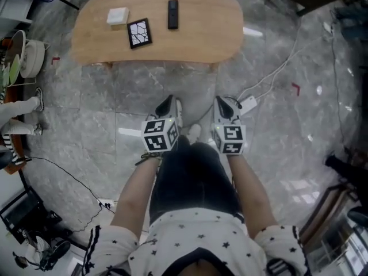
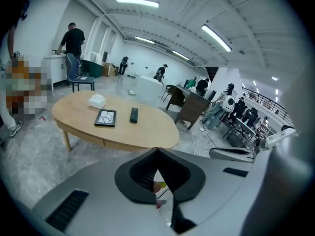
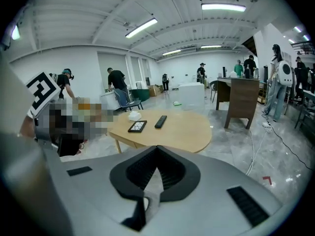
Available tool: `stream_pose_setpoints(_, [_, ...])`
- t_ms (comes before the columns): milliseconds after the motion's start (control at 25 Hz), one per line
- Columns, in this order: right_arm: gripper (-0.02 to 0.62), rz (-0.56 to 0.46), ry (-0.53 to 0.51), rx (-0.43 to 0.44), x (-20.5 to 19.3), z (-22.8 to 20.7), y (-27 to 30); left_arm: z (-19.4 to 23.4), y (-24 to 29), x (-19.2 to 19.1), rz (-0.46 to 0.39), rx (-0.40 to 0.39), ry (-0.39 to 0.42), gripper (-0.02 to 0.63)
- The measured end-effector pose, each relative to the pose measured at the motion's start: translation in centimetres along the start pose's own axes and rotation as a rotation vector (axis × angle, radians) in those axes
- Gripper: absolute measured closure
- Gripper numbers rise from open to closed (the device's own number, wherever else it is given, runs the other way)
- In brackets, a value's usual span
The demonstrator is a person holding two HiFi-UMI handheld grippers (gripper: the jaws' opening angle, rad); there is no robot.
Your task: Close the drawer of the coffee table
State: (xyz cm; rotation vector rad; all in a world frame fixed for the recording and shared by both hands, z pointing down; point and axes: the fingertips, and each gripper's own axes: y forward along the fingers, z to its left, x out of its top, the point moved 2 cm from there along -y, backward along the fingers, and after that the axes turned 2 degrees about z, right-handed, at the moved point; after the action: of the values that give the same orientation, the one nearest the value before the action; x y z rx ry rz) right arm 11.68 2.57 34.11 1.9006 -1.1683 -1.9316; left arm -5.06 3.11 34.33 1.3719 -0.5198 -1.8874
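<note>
The oval wooden coffee table (image 1: pixel 195 39) stands on the grey stone floor ahead of me. In the left gripper view the table (image 2: pixel 147 132) shows a drawer front (image 2: pixel 91 140) in its side rail, lying flush with the rail. In the right gripper view the table (image 3: pixel 184 129) is further off. My left gripper (image 1: pixel 168 104) and right gripper (image 1: pixel 223 104) hang side by side close to my legs, well short of the table. Both are shut with nothing in them, their jaws closed together in each gripper view.
On the tabletop lie a white box (image 1: pixel 118 16), a black framed tile (image 1: pixel 139 33) and a black remote (image 1: pixel 172 14). A white power strip (image 1: pixel 248 104) with a cable lies on the floor at my right. A dark desk (image 3: pixel 241 100) and several people stand beyond.
</note>
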Motion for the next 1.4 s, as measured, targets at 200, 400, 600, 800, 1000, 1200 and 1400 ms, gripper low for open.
stream_pose_setpoints(200, [0.588,-0.028,-0.012,0.049,2.0,1.5,-2.4,-2.3,-2.9,1.6,-0.023,-0.025,0.007,0.598])
stream_pose_setpoints(400, [0.588,-0.023,-0.022,0.079,3.1,2.7,-5.3,-4.6,-5.9,1.9,-0.005,-0.052,0.01,0.598])
stream_pose_setpoints(600, [0.588,-0.051,-0.021,0.092,4.7,3.8,-7.3,-5.8,-8.1,2.6,-0.014,-0.063,0.005,0.598])
stream_pose_setpoints(800, [0.588,-0.061,-0.017,0.117,5.9,5.1,-9.2,-7.0,-10.0,2.5,-0.017,-0.076,-0.007,0.598])
stream_pose_setpoints(1000, [0.588,-0.073,-0.039,0.138,6.9,5.8,-10.9,-8.5,-11.3,2.9,-0.018,-0.099,0.018,0.598])
stream_pose_setpoints(1200, [0.588,-0.081,-0.066,0.143,7.6,6.0,-12.0,-9.6,-12.2,3.3,-0.022,-0.121,0.061,0.598])
stream_pose_setpoints(1400, [0.588,-0.094,-0.089,0.146,7.8,6.1,-12.7,-10.5,-12.6,3.3,-0.014,-0.136,0.089,0.598])
